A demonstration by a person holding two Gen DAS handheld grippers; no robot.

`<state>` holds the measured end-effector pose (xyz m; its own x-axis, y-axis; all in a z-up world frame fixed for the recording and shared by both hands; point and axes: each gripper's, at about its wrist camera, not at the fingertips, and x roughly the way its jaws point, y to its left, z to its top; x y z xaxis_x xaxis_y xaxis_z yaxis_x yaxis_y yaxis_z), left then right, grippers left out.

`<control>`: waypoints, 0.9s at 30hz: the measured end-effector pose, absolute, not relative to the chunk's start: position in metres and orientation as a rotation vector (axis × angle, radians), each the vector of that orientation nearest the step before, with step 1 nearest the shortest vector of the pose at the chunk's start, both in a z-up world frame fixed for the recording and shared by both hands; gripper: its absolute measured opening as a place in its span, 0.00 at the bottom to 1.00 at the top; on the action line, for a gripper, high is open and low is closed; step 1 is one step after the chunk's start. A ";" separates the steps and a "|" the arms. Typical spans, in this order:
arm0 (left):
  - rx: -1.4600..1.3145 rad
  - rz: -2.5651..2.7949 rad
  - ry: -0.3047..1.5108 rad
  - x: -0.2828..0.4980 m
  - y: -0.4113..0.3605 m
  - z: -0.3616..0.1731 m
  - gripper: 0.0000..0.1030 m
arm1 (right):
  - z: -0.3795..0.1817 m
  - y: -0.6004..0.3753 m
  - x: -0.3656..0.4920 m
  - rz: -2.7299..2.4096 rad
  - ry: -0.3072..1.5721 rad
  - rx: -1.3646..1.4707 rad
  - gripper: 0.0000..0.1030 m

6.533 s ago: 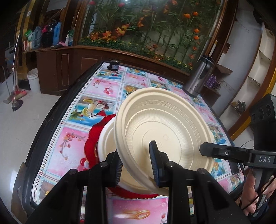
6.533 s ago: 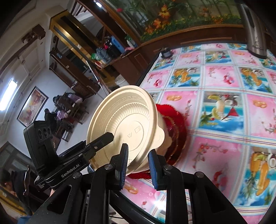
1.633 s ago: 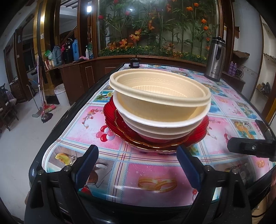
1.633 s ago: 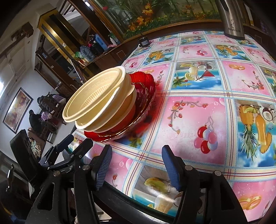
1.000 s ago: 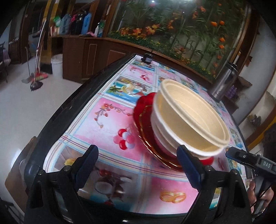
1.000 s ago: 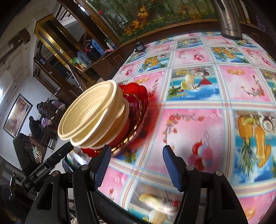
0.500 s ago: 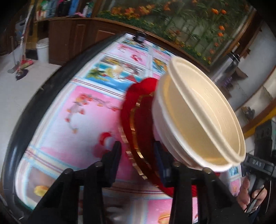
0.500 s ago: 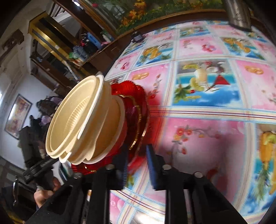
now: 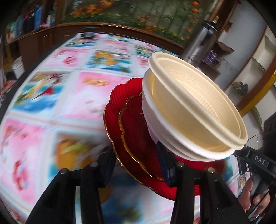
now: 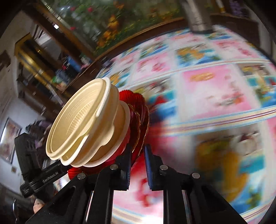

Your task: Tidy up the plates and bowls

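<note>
Glossy patterned oilcloth (image 9: pixel 69 96), all pink and blue fruit-and-flower squares, smears with blur under the stack. Against a second ago, when both grippers stood wide and clear of it, the left gripper (image 9: pixel 136 165) now straddles the rim of the red plates (image 9: pixel 131 137); its jaws have just been easing wider, though whether the pads press I cannot tell. The right gripper (image 10: pixel 137 165) is clamped on the plates' edge at the other side. Ribbed, scalloped, gold-trimmed red plates carry the nested cream bowls (image 9: pixel 189 110), tipped up off the table. A steel flask (image 9: pixel 198 39) stands at the far edge below a flower mural (image 9: pixel 120 12).
</note>
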<state>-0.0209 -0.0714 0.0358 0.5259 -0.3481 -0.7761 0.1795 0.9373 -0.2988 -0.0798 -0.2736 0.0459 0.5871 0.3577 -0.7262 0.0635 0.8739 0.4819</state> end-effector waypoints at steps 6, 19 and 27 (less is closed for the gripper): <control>-0.134 -0.338 0.989 0.005 -0.128 0.027 0.44 | 0.047 -0.322 -0.080 0.044 0.900 0.504 0.16; -0.041 -0.261 0.748 -0.074 -0.118 0.059 0.81 | 0.073 -0.320 -0.131 0.012 0.816 0.420 0.47; 0.074 -0.156 0.634 -0.102 -0.127 0.060 0.91 | 0.070 -0.262 -0.156 -0.001 0.730 0.203 0.60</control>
<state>-0.1022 -0.1266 0.0604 0.7942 -0.1222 -0.5952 0.1677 0.9856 0.0215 -0.1557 -0.2617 0.0701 0.7459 0.0693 -0.6625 0.0720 0.9803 0.1837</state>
